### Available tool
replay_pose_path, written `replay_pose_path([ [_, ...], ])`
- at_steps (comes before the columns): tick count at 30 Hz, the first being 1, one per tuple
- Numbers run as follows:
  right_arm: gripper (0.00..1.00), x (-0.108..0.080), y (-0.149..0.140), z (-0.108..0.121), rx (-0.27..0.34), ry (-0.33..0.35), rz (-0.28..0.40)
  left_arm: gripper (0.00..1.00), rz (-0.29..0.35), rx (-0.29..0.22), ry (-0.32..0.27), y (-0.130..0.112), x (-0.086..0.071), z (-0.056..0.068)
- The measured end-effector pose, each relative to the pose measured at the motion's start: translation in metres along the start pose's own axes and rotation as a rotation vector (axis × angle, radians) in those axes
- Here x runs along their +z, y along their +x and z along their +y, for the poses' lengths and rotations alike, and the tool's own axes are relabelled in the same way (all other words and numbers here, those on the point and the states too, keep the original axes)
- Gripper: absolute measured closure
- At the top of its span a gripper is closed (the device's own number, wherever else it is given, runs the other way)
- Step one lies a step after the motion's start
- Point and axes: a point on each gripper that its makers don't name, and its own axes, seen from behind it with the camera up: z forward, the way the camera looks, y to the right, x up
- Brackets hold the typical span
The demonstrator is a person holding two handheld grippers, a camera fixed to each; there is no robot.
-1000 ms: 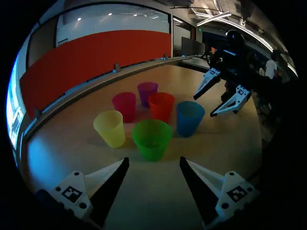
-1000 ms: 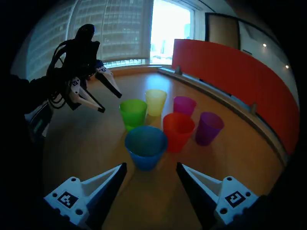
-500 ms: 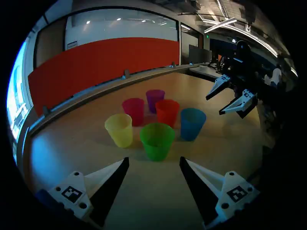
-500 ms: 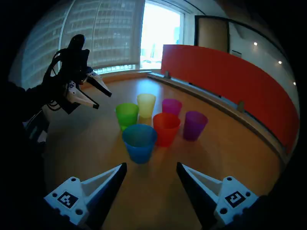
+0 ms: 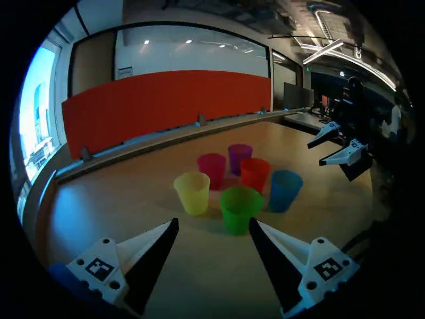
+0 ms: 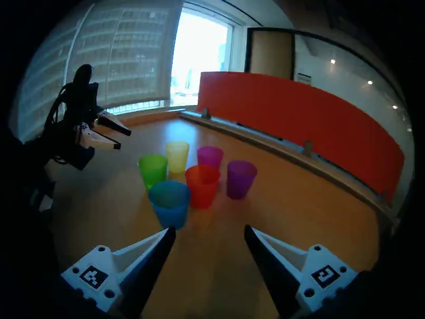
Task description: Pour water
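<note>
Several plastic cups stand upright in a tight cluster on the wooden table. In the left gripper view the green cup is nearest, with the yellow cup, pink cup, purple cup, orange cup and blue cup around it. My left gripper is open and empty, short of the green cup. In the right gripper view the blue cup is nearest, and my right gripper is open and empty in front of it. Each gripper also appears farther off: the right gripper and the left gripper.
A long red partition runs along the table's far edge, with a low rail below it. Bright windows lie behind the left gripper. Bare tabletop surrounds the cups on all sides.
Both grippers have drawn back from the cups, which now look smaller and farther away. The cups have not moved, and both grippers stay open.
</note>
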Motion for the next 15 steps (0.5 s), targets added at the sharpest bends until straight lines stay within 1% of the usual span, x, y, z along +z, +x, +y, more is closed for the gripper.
replay_pose_path([
  [2,0.0,-0.004,0.004,0.004,0.012,-0.019,0.016,0.02,0.015,0.006,0.018,0.003,-0.003,-0.003],
  [6,0.0,-0.011,0.013,0.013,0.029,-0.067,0.048,0.02,0.042,0.012,0.042,0.009,-0.008,-0.005],
  [11,0.0,-0.02,0.021,0.025,0.048,-0.133,0.084,0.02,0.08,0.005,0.071,0.013,-0.013,-0.007],
  [15,0.0,-0.025,0.028,0.037,0.078,-0.198,0.122,0.02,0.113,-0.002,0.106,0.017,-0.018,-0.012],
])
